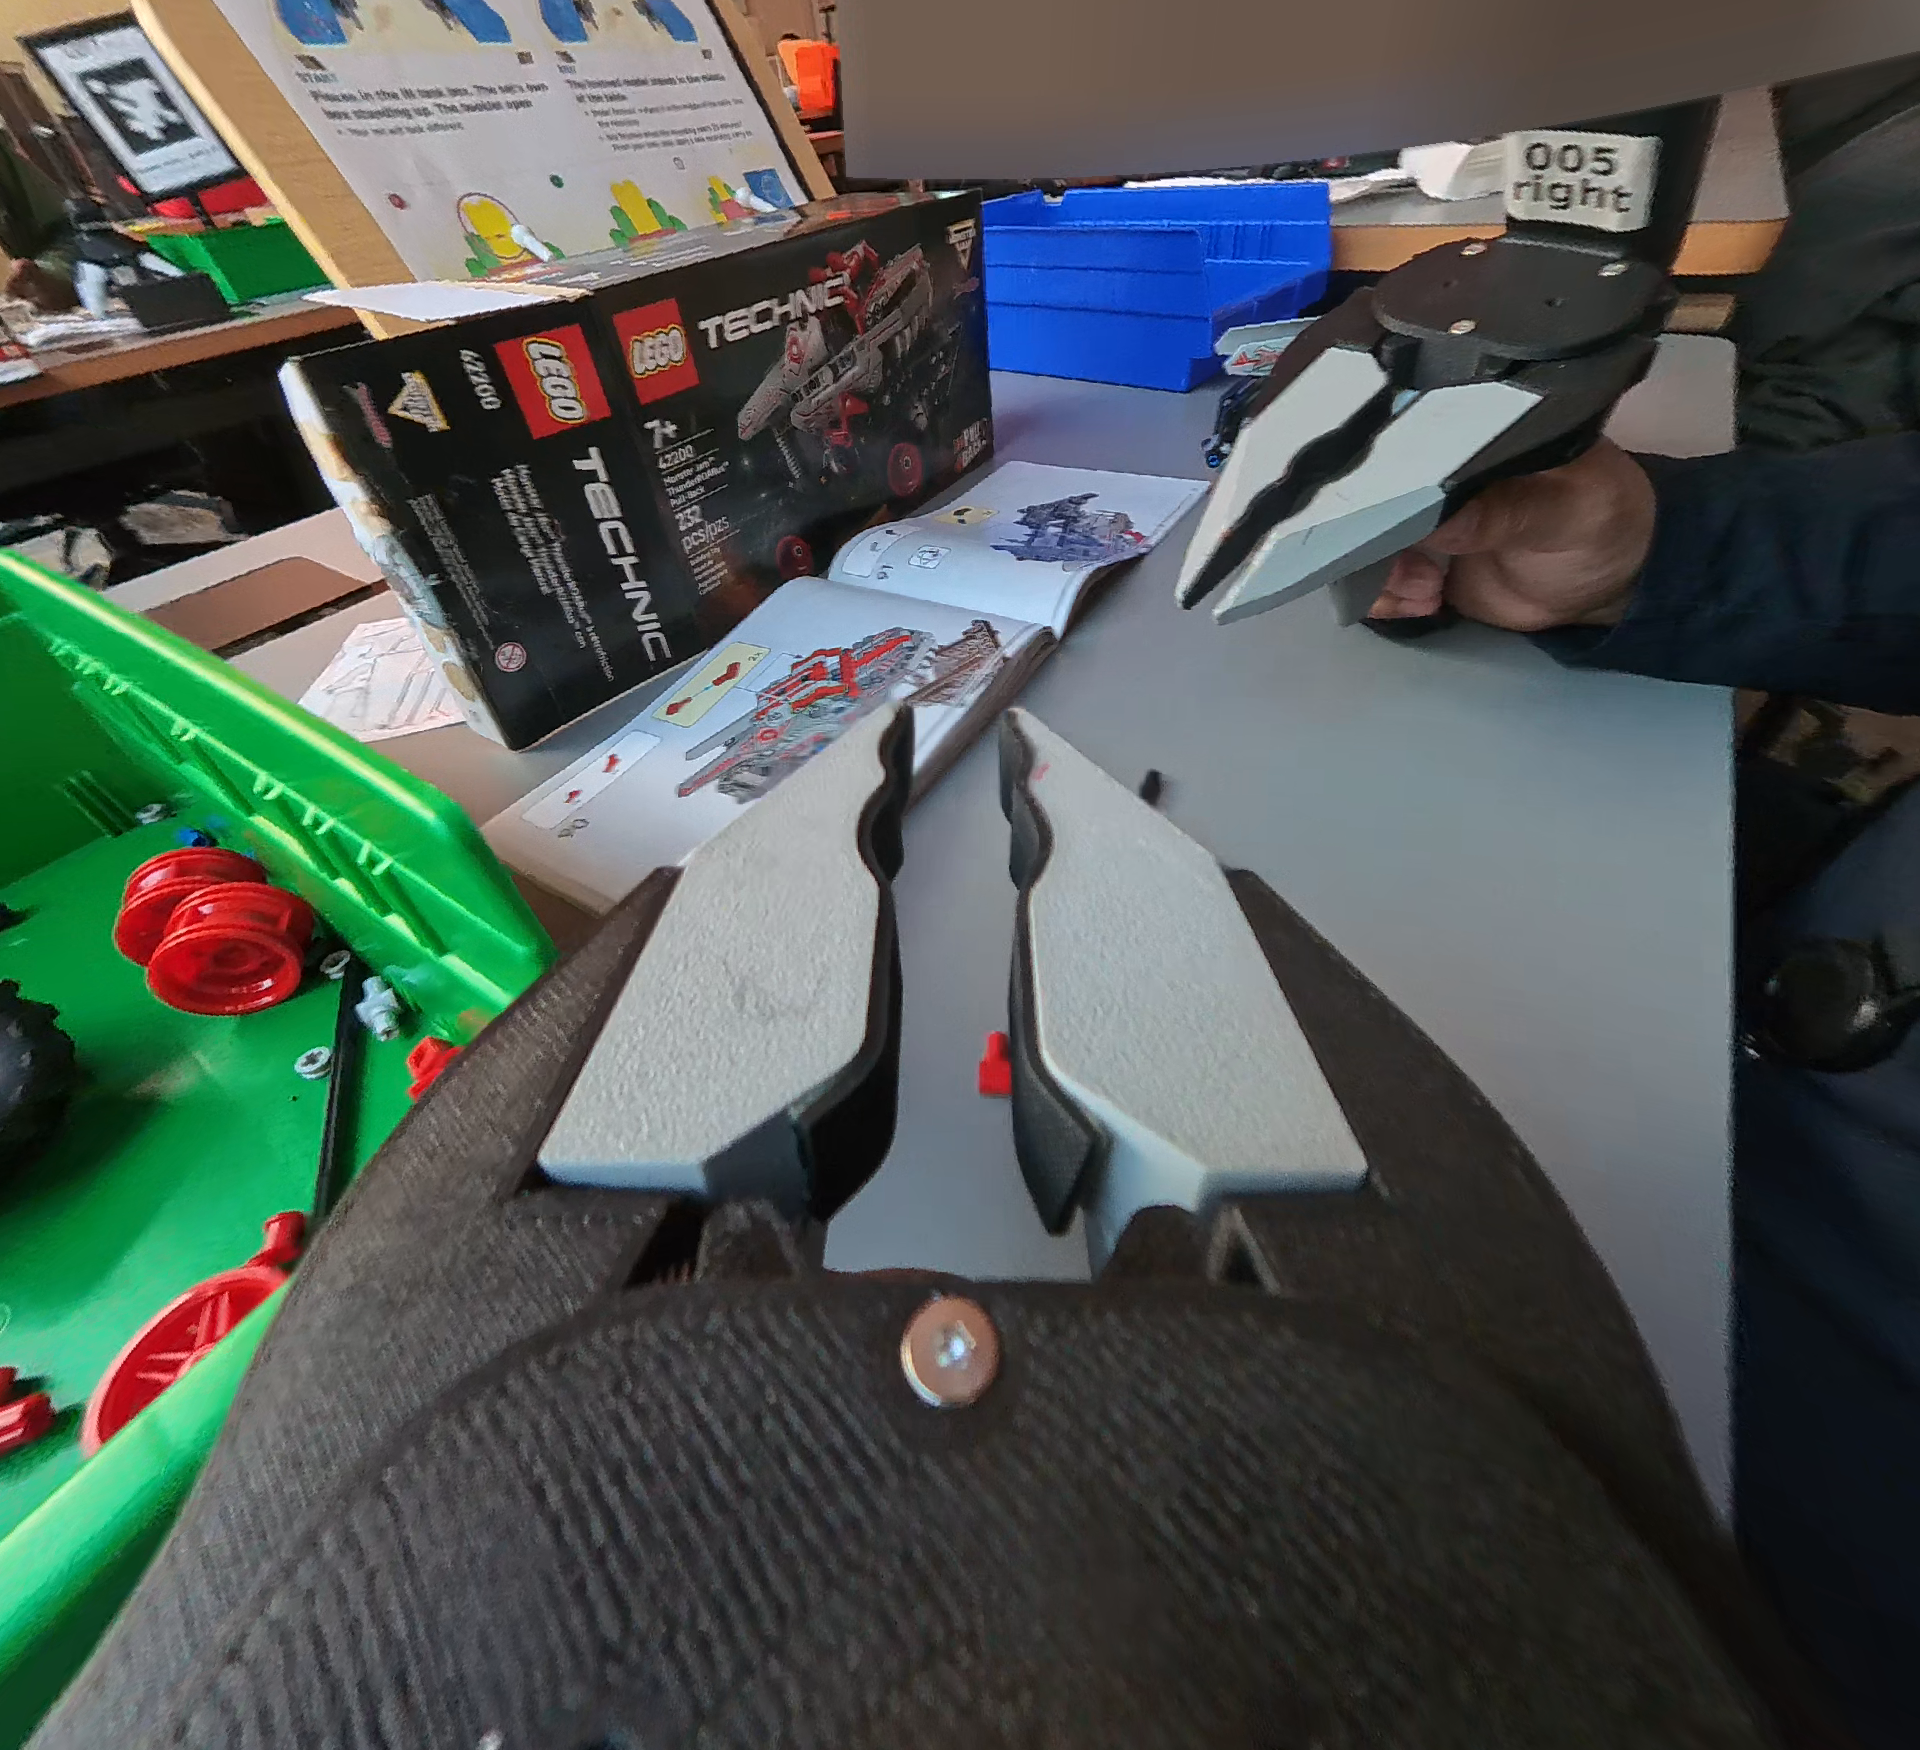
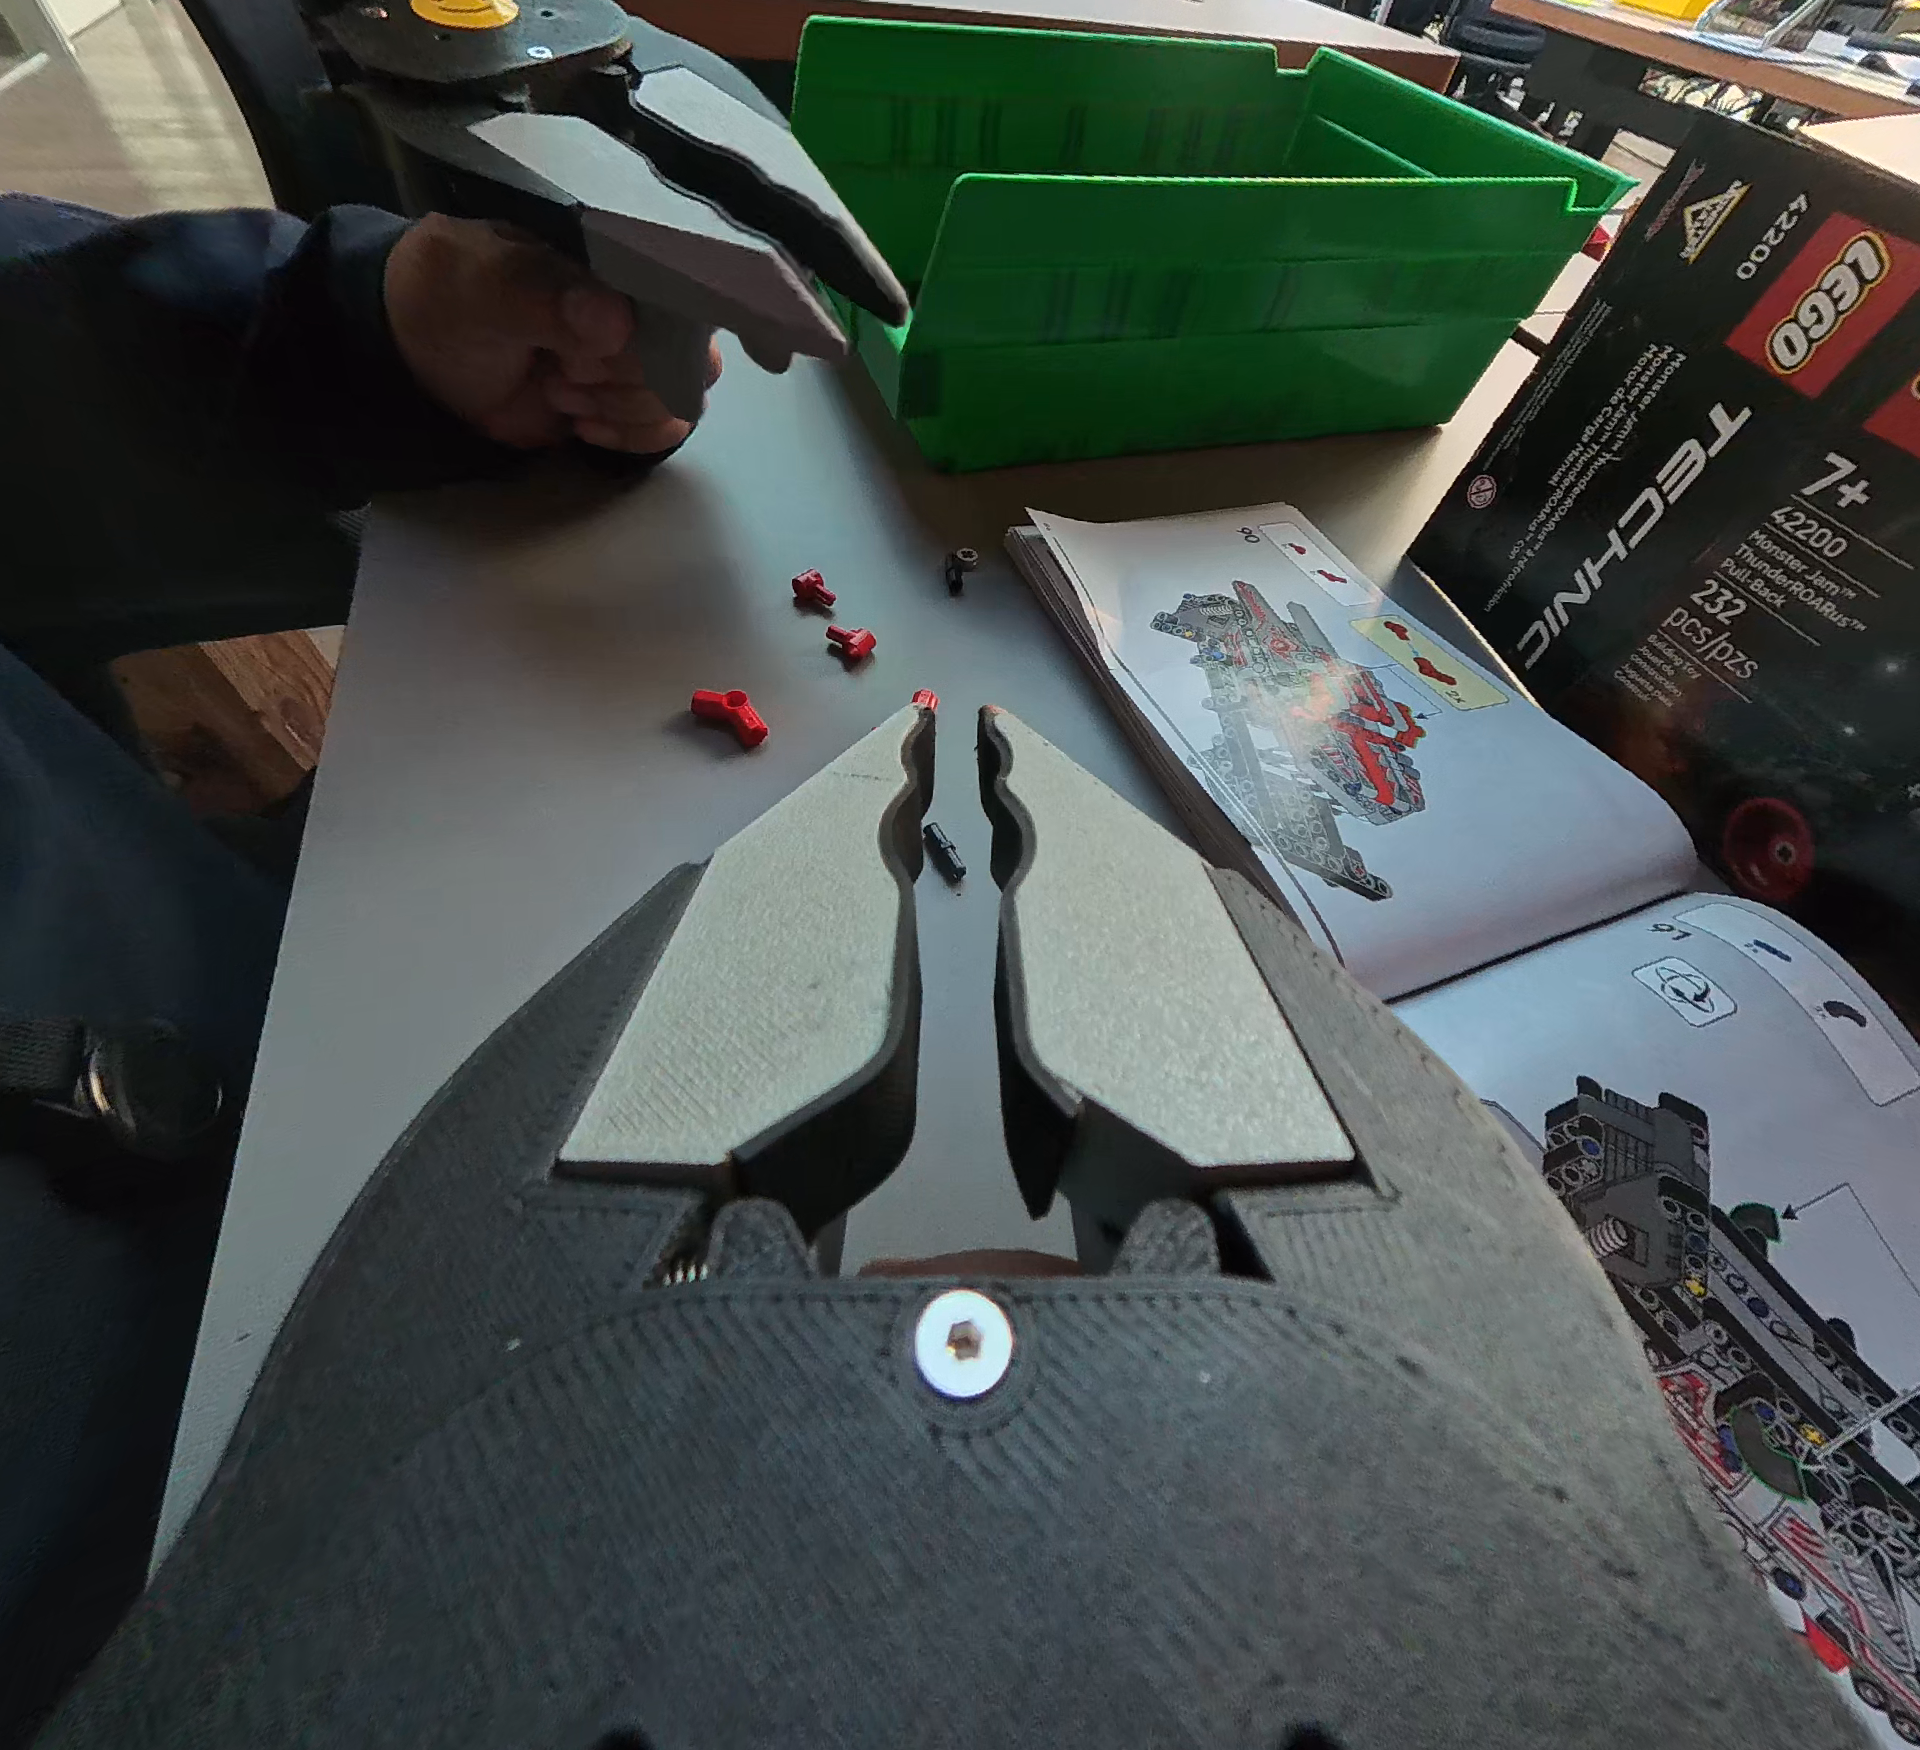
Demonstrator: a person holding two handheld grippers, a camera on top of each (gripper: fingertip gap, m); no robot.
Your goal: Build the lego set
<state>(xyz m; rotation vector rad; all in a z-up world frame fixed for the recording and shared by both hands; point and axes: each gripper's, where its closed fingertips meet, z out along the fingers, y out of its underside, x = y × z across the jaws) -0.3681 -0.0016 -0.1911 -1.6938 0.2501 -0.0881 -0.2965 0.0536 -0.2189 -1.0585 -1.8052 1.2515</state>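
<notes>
Grippers hang over a grey table (image 2: 520, 869), neither holding anything. The left gripper (image 1: 956, 744) has its fingers spread with a clear gap; through that gap a small red piece (image 1: 994, 1063) lies on the table, touching neither finger. The right gripper (image 2: 956, 724) is parted more narrowly, its tips close but not meeting, and a black pin (image 2: 943, 851) lies on the table between the fingers, ungripped. A red bit (image 2: 925, 700) shows just past its left tip (whether it touches the tip, I cannot tell).

Loose parts sit in front of the right gripper: a red angled connector (image 2: 730, 716), two smaller red pieces (image 2: 850, 641) (image 2: 812, 588) beyond it, and a small black piece (image 2: 958, 570) near the booklet (image 2: 1507, 817). The booklet lies open on the table, right of these parts in the right wrist view, its pages showing build drawings. The black box (image 1: 644, 495) stands behind the booklet, touching it or nearly so.

The green bin (image 1: 312, 796) sits left of the left gripper; inside it are red wheel hubs (image 1: 213, 931), a black tyre (image 1: 31, 1066), a long black axle (image 1: 338, 1087) and small red parts. A blue bin (image 1: 1143, 287) stands farther back beside the box. A hand (image 1: 1538, 537) in a dark sleeve grips the right gripper's handle.
</notes>
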